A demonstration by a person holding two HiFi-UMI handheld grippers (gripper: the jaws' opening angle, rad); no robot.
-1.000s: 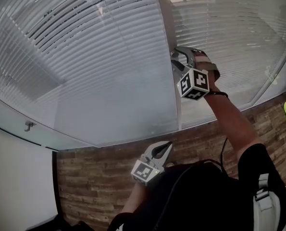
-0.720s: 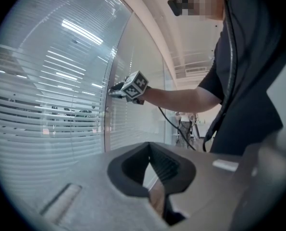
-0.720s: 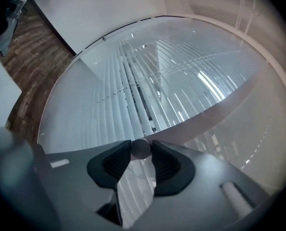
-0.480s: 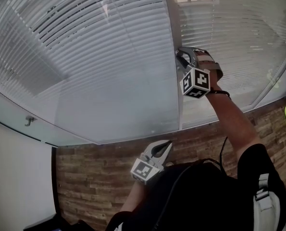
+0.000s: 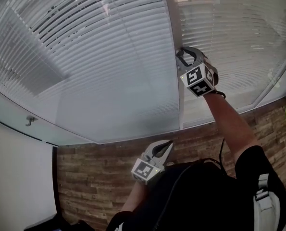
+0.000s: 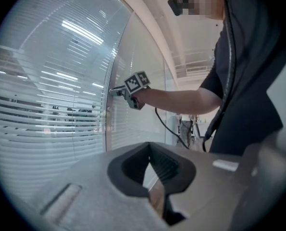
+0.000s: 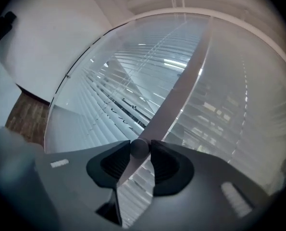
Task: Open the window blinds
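Left gripper: low, close to the person's dark torso, jaws drawn together with nothing between them, nose toward the glass.

Ahead of and above it: white horizontal-slat window blinds behind a glass pane. The slats are hazy through reflections, and dark gaps between them show only in an upper band.

Grey vertical frame post splits the panes.

Right gripper: raised at that post. Its jaws have just been closing and now pinch a small round grey knob between the pads. From the head view the knob is hidden behind the jaws. Blinds run off both sides of this gripper, cut by the picture edges.
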